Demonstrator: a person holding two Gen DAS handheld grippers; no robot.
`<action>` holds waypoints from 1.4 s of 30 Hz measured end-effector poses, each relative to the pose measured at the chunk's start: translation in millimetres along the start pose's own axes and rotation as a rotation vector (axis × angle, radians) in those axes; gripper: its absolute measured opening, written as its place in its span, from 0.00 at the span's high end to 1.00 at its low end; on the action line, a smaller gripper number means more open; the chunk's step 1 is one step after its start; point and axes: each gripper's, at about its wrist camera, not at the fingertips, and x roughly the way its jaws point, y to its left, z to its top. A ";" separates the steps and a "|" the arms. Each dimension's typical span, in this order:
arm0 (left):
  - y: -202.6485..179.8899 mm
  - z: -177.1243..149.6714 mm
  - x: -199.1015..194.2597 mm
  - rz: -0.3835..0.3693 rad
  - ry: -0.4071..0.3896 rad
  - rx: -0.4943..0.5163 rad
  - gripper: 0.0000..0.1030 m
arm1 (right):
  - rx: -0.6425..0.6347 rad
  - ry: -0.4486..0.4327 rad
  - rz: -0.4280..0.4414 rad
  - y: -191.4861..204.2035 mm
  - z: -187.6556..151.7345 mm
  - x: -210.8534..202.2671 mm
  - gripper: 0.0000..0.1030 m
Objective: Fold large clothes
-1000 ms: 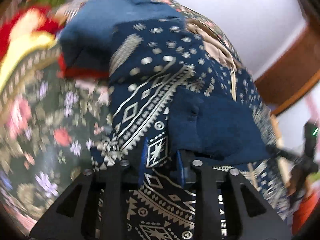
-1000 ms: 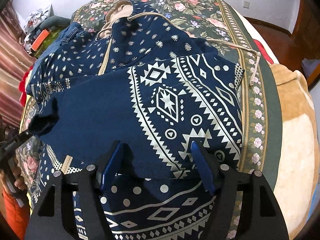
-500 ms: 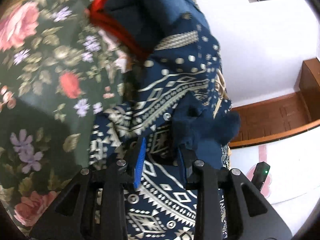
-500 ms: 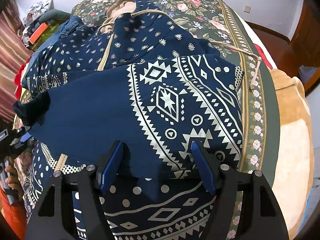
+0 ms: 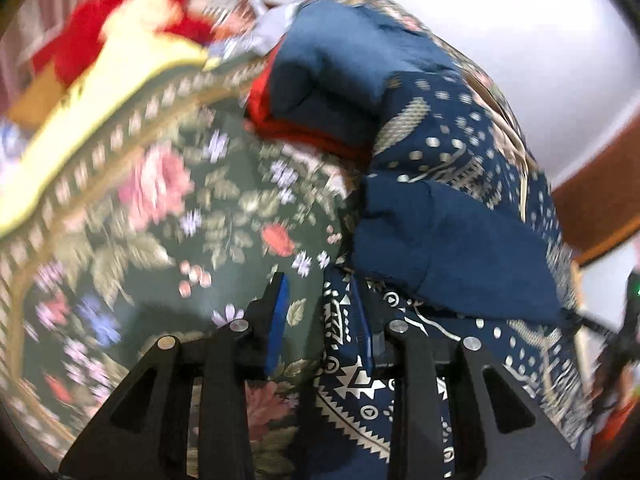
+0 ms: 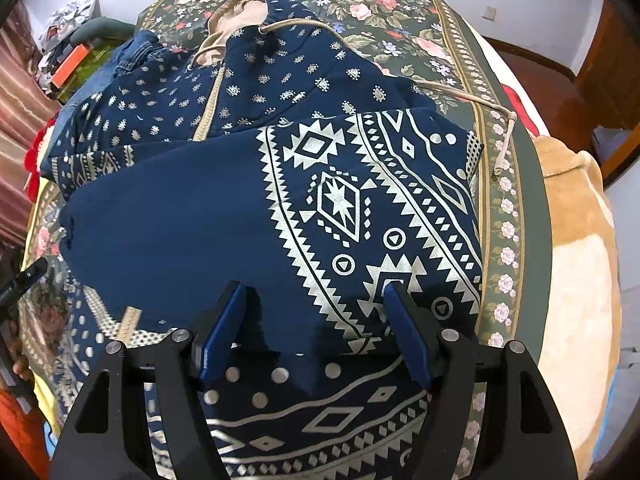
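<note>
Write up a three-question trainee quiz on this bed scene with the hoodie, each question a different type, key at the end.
1. True or false: the right gripper is clamped shut on the hoodie.
2. What lies across the hoodie's front? A) its own sleeve, folded over; B) a towel; C) a pillow.
3. Fill in: the loose drawstring trails onto the ____-patterned bedspread.

Key: 1 false, its jaws stand wide apart above the fabric; 2 A; 3 floral.
</note>
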 end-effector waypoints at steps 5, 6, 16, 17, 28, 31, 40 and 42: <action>-52.2 24.2 -19.6 0.083 -0.064 0.250 0.62 | 0.003 -0.054 0.029 -0.8 11.0 -25.7 0.34; -61.5 30.6 -21.7 0.083 -0.078 0.283 0.59 | -0.002 -0.073 0.027 -0.4 14.0 -32.2 0.34; -162.7 100.0 -26.1 -0.009 -0.185 0.450 0.46 | -0.059 -0.270 0.043 7.0 65.6 -86.7 0.30; -171.0 105.3 -23.5 -0.017 -0.190 0.458 0.45 | -0.067 -0.283 0.041 9.7 70.7 -86.9 0.30; -226.4 191.0 63.0 -0.095 -0.068 0.402 0.43 | -0.074 -0.325 0.067 16.4 143.6 -53.2 0.30; -229.6 209.0 94.8 -0.129 0.001 0.338 0.43 | -0.044 -0.284 0.075 12.0 163.9 -25.3 0.30; -239.4 232.8 183.7 -0.177 0.147 0.193 0.57 | 0.052 -0.170 0.098 7.7 213.0 51.4 0.30; -241.7 232.2 197.5 -0.122 0.144 0.183 0.68 | 0.084 -0.151 0.111 5.4 218.0 64.1 0.30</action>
